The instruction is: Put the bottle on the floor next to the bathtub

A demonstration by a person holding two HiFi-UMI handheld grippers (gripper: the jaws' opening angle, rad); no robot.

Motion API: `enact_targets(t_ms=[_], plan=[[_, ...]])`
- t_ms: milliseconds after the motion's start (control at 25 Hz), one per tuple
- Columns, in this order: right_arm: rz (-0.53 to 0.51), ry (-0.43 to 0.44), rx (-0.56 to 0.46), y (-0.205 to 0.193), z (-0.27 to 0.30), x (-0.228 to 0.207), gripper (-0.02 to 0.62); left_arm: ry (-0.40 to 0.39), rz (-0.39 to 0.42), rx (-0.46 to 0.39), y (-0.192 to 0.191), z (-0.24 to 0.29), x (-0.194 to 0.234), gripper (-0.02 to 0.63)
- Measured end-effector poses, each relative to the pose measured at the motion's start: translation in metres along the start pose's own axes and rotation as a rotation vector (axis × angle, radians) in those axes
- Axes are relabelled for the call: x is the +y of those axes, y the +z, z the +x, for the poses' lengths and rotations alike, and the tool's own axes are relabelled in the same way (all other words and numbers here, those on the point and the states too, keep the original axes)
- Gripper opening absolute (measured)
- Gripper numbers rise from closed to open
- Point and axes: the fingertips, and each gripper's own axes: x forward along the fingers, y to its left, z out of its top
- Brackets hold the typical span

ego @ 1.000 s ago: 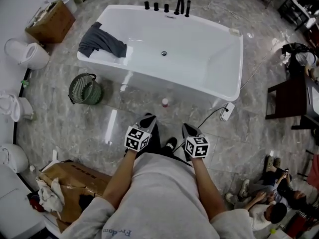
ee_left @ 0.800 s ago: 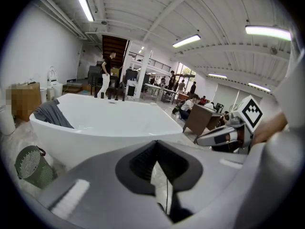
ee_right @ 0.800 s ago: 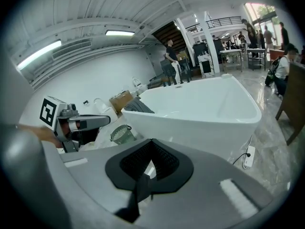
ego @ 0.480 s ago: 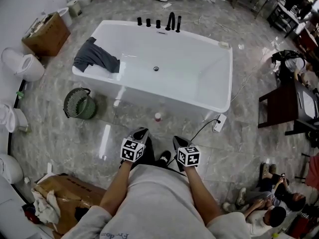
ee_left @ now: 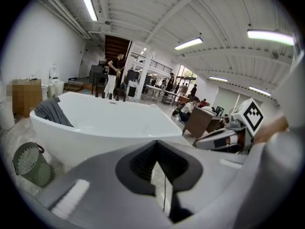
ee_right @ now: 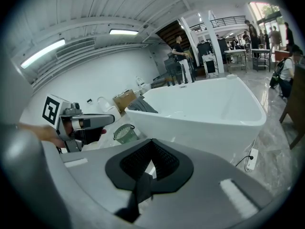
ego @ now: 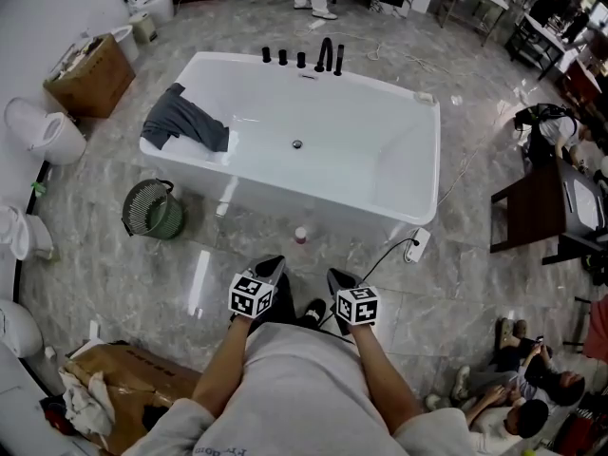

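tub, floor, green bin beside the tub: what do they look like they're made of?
Bathtub: glossy white shell, acrylic or enamelled, can't tell which; smooth moulded curves with bright highlights.
Floor: polished grey veined stone or stone-look tile; joint lines and mirrored light streaks.
Bin: green, probably plastic; wall perforated with small holes, matte look.

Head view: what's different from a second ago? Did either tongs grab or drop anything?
Only the viewpoint shifted: the bathtub, bottle and green basket show slightly smaller and lower in frame. Nothing was taken or let go. The bottle still stands on the floor beside the bathtub; left tongs and right tongs stay shut and empty.
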Motion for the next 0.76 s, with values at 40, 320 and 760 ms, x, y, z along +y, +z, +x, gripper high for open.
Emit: enact_targets(t_ms=[40,320,760], plan=[[-0.002,0.002,0.001,0.000,0.001,0.002,0.002,-0.003,0.001,-0.001,0.000,-0.001,0.000,0.057],[-0.022,0.005,0.014,-0.004,0.000,0.007,0.002,-0.033,-0.009,0.012,-0.004,0.000,-0.005,0.057],[-0.017,-0.011,0.004,-0.002,-0.007,-0.004,0.002,-0.010,-0.032,-0.017,0.005,0.008,0.000,0.057]])
